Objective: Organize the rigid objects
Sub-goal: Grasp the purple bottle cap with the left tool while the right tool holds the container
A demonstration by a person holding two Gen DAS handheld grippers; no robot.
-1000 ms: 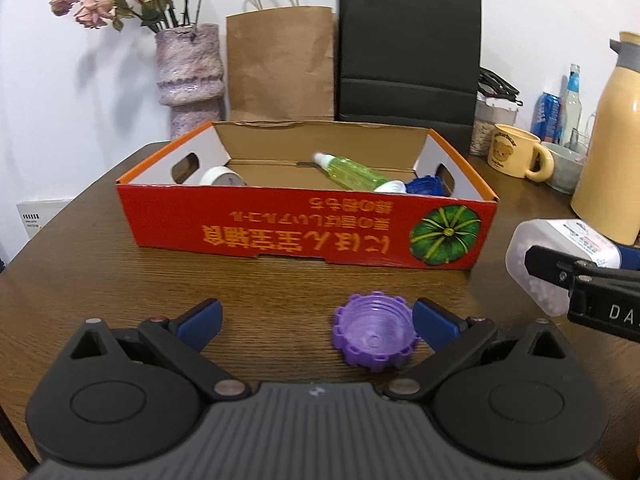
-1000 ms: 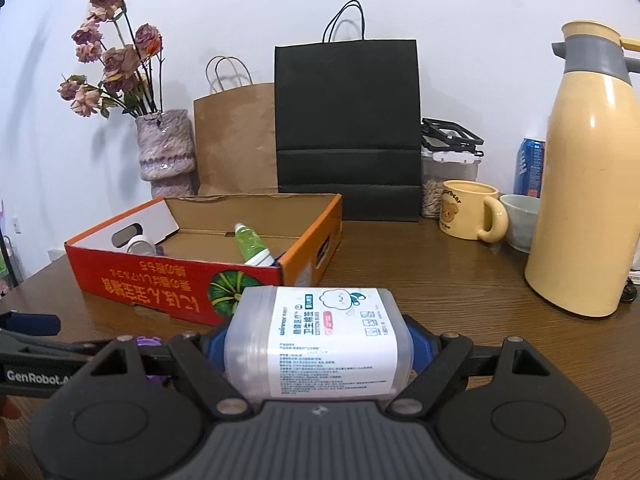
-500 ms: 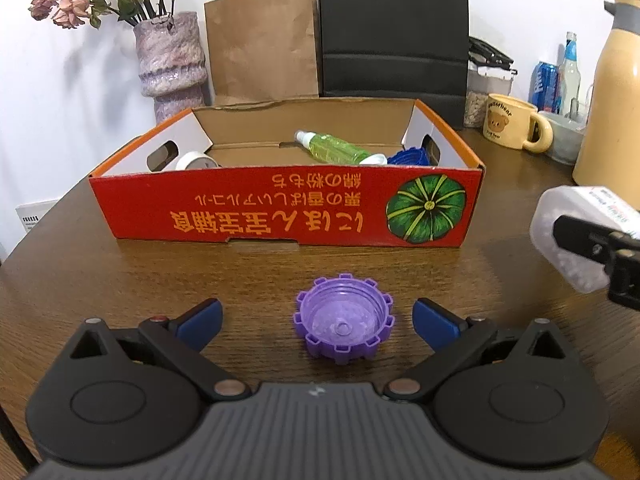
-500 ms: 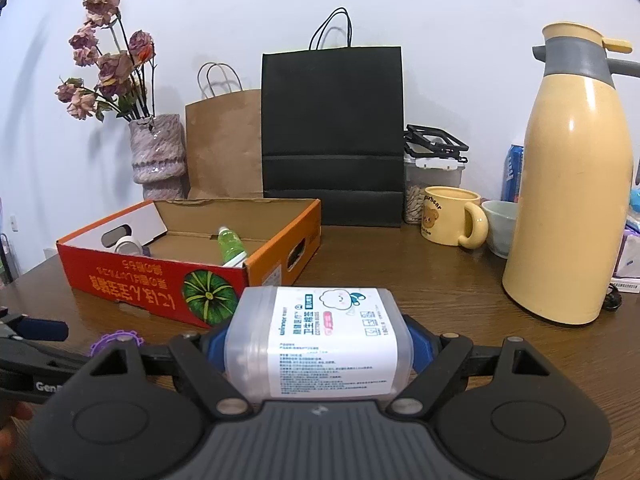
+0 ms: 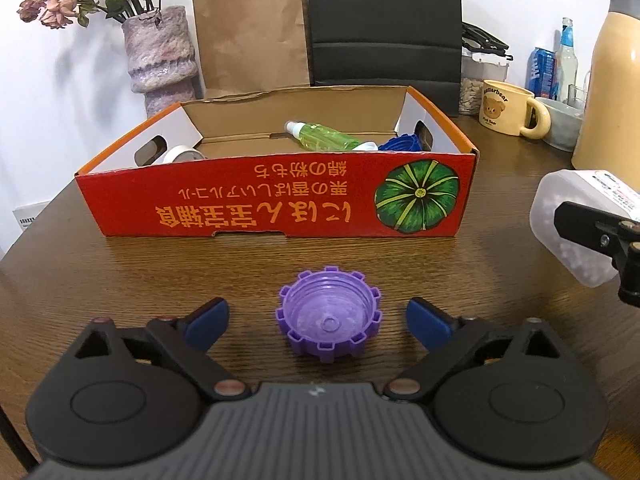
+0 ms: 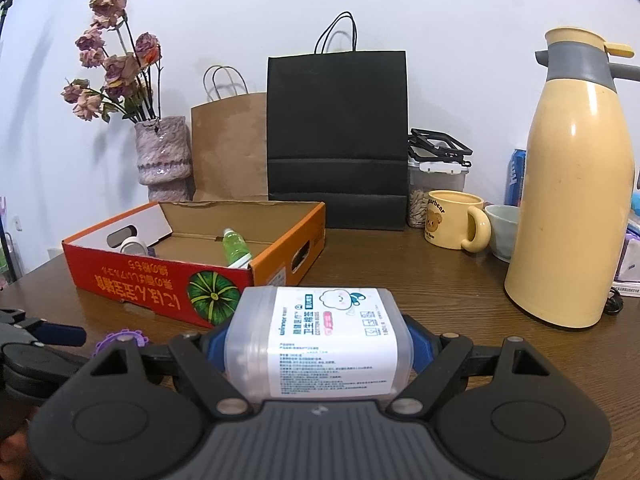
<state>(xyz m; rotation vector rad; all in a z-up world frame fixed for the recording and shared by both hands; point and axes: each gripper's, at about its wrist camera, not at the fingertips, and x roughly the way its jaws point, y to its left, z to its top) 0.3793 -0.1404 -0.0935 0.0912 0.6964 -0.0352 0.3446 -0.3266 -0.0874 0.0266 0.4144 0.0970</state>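
A purple toothed cap (image 5: pixel 329 315) lies open side up on the wooden table, between the fingers of my open left gripper (image 5: pixel 318 316). Behind it stands a red cardboard box (image 5: pixel 280 208) holding a green spray bottle (image 5: pixel 324 136), a white tape roll (image 5: pixel 182 156) and a blue cap (image 5: pixel 402 144). My right gripper (image 6: pixel 318 340) is shut on a clear cotton-swab container (image 6: pixel 320 344) with a white label, held above the table right of the box (image 6: pixel 168 280). That container also shows in the left wrist view (image 5: pixel 576 216).
Against the wall stand a vase of dried flowers (image 6: pixel 162 156), a brown paper bag (image 6: pixel 230 148) and a black paper bag (image 6: pixel 338 136). To the right are a yellow mug (image 6: pixel 454 220), a bowl (image 6: pixel 502 228) and a tall yellow thermos (image 6: pixel 576 184).
The left gripper has shifted so the purple cap now sits centred between its fingers. The right gripper has risen and pulled back with the container, still shut on it.
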